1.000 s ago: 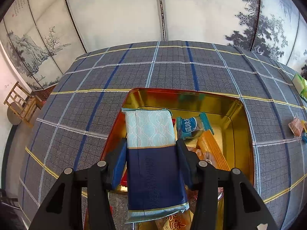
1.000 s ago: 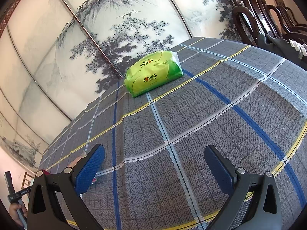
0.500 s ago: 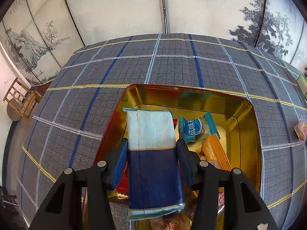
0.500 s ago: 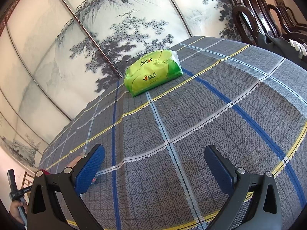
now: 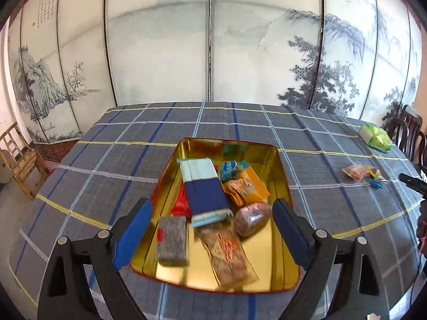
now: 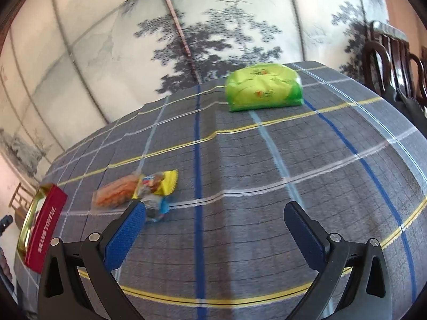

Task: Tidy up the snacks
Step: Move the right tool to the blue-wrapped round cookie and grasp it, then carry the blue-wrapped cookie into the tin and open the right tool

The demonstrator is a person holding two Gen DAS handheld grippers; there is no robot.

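Note:
A gold-lined red tin (image 5: 283, 186) holds several snacks. Among them a blue and pale-blue packet (image 5: 202, 189) lies free, leaning on the others. My left gripper (image 5: 212, 226) hangs above the tin's near half, its jaws opening wide, nothing between them. A few loose snacks (image 6: 133, 190) lie on the plaid cloth right of the tin (image 6: 44, 229), also seen as loose snacks (image 5: 360, 173) in the left wrist view. My right gripper (image 6: 213, 229) stands open over bare cloth, its left finger (image 6: 122, 234) close to a small blue-wrapped sweet (image 6: 157, 208).
A green pack (image 6: 264, 86) sits at the far side of the table, seen as the green pack (image 5: 376, 137) in the left wrist view. Dark chairs (image 6: 395, 61) stand at the right edge. A wooden chair (image 5: 18, 160) stands off the left. A painted screen (image 5: 210, 40) backs the table.
My left gripper let go of the blue packet, which now lies in the tin, and pulled back and up. My right gripper swung left, bringing the loose snacks and tin into view.

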